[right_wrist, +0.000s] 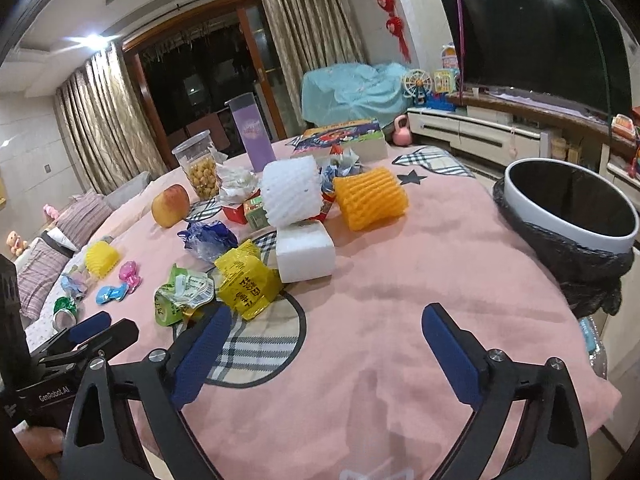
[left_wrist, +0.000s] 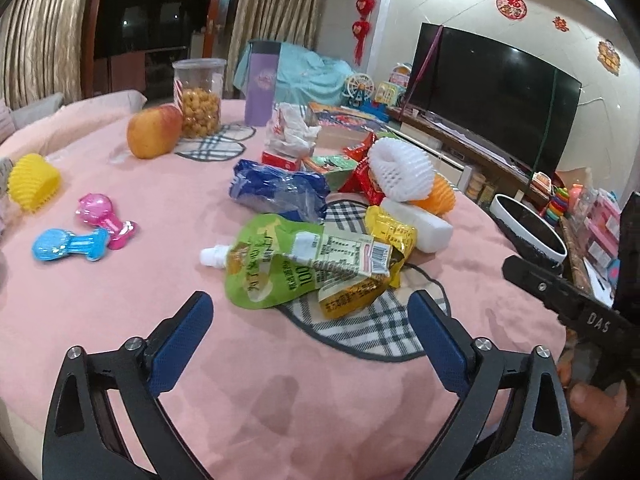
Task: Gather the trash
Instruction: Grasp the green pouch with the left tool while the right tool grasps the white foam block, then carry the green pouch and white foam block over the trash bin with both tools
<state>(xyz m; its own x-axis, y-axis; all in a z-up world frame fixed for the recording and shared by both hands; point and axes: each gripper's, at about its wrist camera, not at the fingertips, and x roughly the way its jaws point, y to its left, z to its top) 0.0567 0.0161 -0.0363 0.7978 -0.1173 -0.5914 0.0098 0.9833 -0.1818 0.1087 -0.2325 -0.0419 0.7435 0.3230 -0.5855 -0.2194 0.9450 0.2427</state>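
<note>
A living room at night; our counter (right_wrist: 400, 264) wears a pink cloth. Trash lies heaped left of the lined bin (right_wrist: 568, 204), the green pouch (left_wrist: 272, 264) nearest. Both the left gripper (left_wrist: 308, 312) and right gripper (right_wrist: 324, 324) have jaws apart, empty. The apple (left_wrist: 154, 131) behind the heap may get binned by mistake. We read "100", "DAS", "GenRobot.AI".

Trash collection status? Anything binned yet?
Nothing visibly binned: what shows of the bin interior looks dark and bare. Nothing in hand; left claw and right claw are both open and empty. Still left on the table: green pouch, yellow wrapper, blue bag, foam nets.
</note>
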